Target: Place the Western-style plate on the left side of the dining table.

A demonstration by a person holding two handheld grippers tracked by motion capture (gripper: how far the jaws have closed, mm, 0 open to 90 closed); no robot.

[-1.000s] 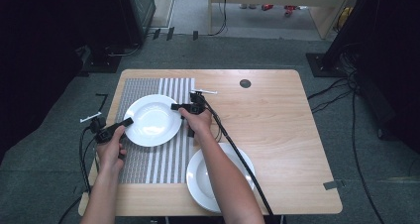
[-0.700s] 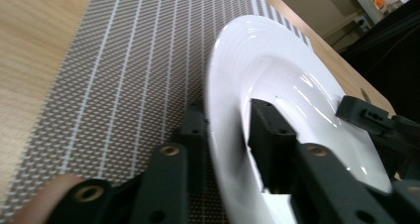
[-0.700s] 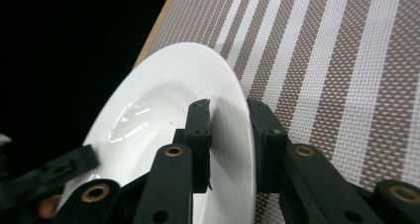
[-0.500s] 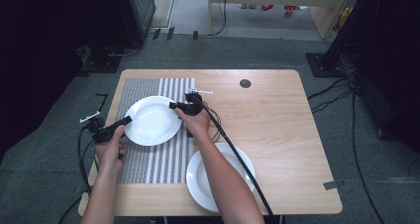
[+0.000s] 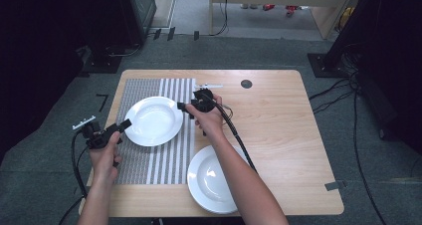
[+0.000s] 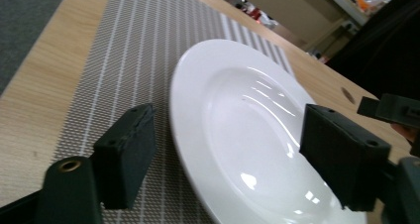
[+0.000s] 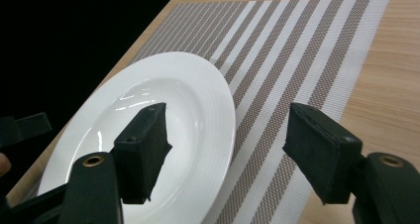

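Observation:
A white deep plate (image 5: 153,120) lies on a striped placemat (image 5: 149,160) on the wooden table. My left gripper (image 5: 125,124) stands open at the plate's left rim. In the left gripper view the plate (image 6: 237,115) has its rim between the spread jaws of the left gripper (image 6: 233,157). My right gripper (image 5: 181,106) stands open at the plate's right rim. In the right gripper view the edge of the plate (image 7: 163,90) also runs between the jaws of the right gripper (image 7: 230,152). Neither gripper holds anything.
A second white plate (image 5: 214,177) sits near the table's front edge, under my right forearm. A dark round hole (image 5: 246,83) marks the far side of the table (image 5: 288,130). Cables trail from both grippers, and dark equipment surrounds the table.
Almost nothing differs: both grippers stay open at opposite rims of the plate, and the left hand has drifted slightly. The plate has not moved.

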